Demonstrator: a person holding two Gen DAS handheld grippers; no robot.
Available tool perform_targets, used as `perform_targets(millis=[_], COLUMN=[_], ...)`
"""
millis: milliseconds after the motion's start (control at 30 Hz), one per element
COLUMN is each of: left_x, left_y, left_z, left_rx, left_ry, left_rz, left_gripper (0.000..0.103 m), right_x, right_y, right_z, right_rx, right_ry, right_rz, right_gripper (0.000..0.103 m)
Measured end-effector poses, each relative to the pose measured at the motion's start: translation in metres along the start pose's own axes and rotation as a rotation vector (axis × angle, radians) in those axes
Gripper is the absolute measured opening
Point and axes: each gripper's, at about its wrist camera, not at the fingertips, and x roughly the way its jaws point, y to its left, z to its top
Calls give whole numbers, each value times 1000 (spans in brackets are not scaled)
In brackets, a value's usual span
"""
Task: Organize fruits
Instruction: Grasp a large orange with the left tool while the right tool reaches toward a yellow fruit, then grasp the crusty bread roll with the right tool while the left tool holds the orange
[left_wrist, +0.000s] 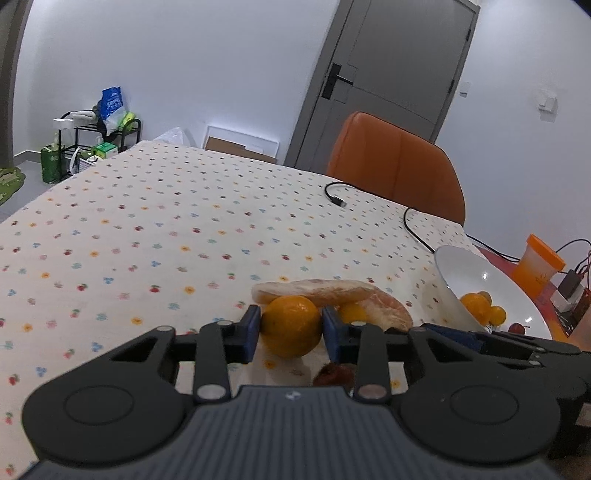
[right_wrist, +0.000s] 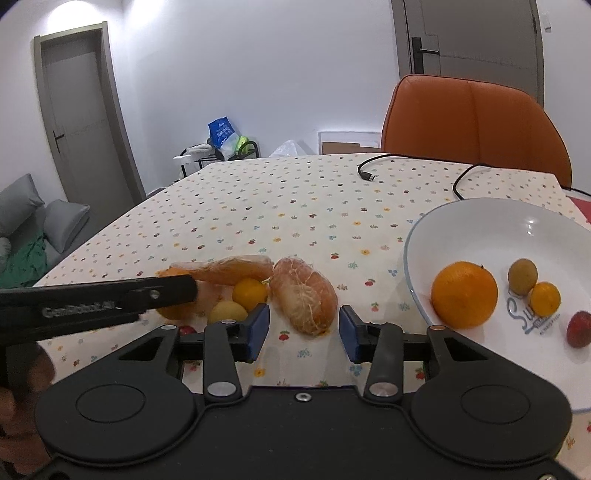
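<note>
My left gripper (left_wrist: 290, 326) is shut on a large orange (left_wrist: 290, 325), its blue pads pressing both sides low over the tablecloth. In the right wrist view one of its black fingers (right_wrist: 162, 290) covers most of that orange (right_wrist: 171, 308). Two wrapped bread rolls (right_wrist: 304, 295) (right_wrist: 225, 271), a small orange fruit (right_wrist: 249, 293), a yellow fruit (right_wrist: 227, 312) and a red fruit (right_wrist: 188, 329) lie around it. My right gripper (right_wrist: 303, 332) is open, just short of the nearer roll. The white plate (right_wrist: 498, 229) to the right holds a big orange (right_wrist: 464, 294), two small fruits (right_wrist: 522, 276) (right_wrist: 544, 298) and a red fruit (right_wrist: 578, 329).
A black cable (right_wrist: 369, 173) snakes across the far side of the table in front of an orange chair (right_wrist: 476, 122). An orange lidded cup (left_wrist: 537, 266) and small electronics (left_wrist: 569, 291) stand beyond the plate. A person's hand (right_wrist: 22, 402) holds the left gripper.
</note>
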Motion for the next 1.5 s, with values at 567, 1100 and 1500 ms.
perform_targets(millis=[567,1100,1500], left_x=[-13,-9,-9], left_y=[30,32,32], left_z=[2,-5,-4], left_rx=[-23,-6,-12], left_ry=[-7,10,6], left_rz=[69,91,92], left_gripper=[34,35,35], right_x=[17,9,21], right_y=[13,19,25], right_z=[6,8,7], right_rx=[-72,-84,-128], right_ry=[29,28,38], right_rz=[-60,-41,-46], right_gripper=[37,37,36])
